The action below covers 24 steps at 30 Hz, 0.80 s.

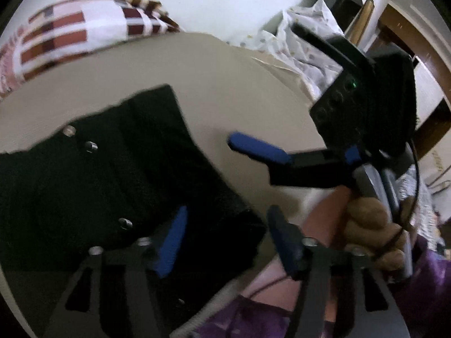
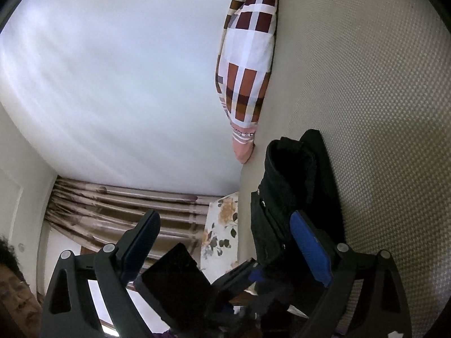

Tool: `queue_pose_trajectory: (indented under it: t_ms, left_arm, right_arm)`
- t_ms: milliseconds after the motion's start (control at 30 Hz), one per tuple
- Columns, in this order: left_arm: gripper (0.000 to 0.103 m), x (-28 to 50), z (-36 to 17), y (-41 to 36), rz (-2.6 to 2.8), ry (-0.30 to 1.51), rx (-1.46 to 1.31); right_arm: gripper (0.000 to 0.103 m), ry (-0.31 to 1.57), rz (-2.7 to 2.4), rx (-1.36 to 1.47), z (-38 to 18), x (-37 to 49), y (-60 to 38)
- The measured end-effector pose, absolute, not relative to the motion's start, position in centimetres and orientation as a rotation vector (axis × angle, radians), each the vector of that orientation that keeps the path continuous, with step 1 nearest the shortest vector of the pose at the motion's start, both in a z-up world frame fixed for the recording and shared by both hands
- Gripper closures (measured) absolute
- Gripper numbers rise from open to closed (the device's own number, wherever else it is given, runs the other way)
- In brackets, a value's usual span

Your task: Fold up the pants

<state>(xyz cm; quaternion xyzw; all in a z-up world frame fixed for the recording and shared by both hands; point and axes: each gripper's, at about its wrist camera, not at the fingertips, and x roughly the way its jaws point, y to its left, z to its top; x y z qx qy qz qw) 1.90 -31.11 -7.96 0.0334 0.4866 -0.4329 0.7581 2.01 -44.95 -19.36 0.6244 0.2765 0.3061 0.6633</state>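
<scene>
Both grippers stand spread wide, gripping nothing. Black pants lie folded on the beige mattress, blurred, their lower edge hidden behind the left gripper. Right gripper shows them edge-on; its base blocks their near end.

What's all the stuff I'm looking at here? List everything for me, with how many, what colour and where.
pants: one, black, lying on the beige surface, partly folded
bed surface: one, beige, textured, under the pants
pillow: one, white with maroon and orange checks, at the far edge of the bed surface, against the wall
wall: white, behind the pillow
curtain: one, brown striped, seen in the right wrist view
floral cloth: one, white with flowers, beside the curtain
left gripper: one, black with blue pads, jaws open over the pants' edge
right gripper: one, black with blue pads, jaws open, beside the pants
</scene>
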Motion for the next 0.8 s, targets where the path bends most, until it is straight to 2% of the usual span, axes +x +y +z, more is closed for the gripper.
queue_pose_trajectory:
  t_ms: [133,167,233,300,333,367,433,467,700,800]
  left_arm:
    - [0.038,1.2,-5.5,-29.6,-0.989,1.028,0.031]
    - [0.036,1.2,-4.5,-28.5,-0.987,0.998,0.003]
    - [0.027,1.4,-2.9,-26.2,-0.928,0.938,-0.021]
    - [0.026,2.2,-1.6,-22.6,-0.837,0.889,-0.071]
    - [0.026,2.6,-1.5,-21.2,-0.811,0.881,-0.092]
    - [0.026,3.1,-1.4,-19.3,-0.769,0.875,-0.117]
    - [0.026,3.7,-1.6,-16.1,-0.684,0.859,-0.135]
    - [0.026,4.0,-1.9,-14.5,-0.638,0.855,-0.133]
    - [0.025,4.8,-4.6,-7.8,-0.483,0.92,-0.155]
    - [0.026,4.5,-5.7,-6.9,-0.482,0.942,-0.196]
  right_arm:
    - [0.01,0.601,0.669,1.387,-18.1,1.2,-46.0]
    - [0.01,0.593,0.668,1.385,-17.9,0.9,-46.2]
    - [0.01,0.575,0.666,1.364,-16.7,-0.1,-46.5]
    - [0.011,0.582,0.653,1.334,-15.8,-1.2,-46.3]
    - [0.016,0.588,0.65,1.332,-15.5,-1.8,-45.8]
    - [0.026,0.603,0.651,1.338,-15.5,-2.3,-45.4]
    - [0.04,0.667,0.649,1.343,-15.8,-3.3,-43.7]
    - [0.042,0.692,0.643,1.34,-16.1,-3.7,-42.9]
    - [0.044,0.868,0.527,1.295,-18.1,-3.8,-39.4]
    - [0.044,0.88,0.473,1.304,-18.9,-3.5,-39.7]
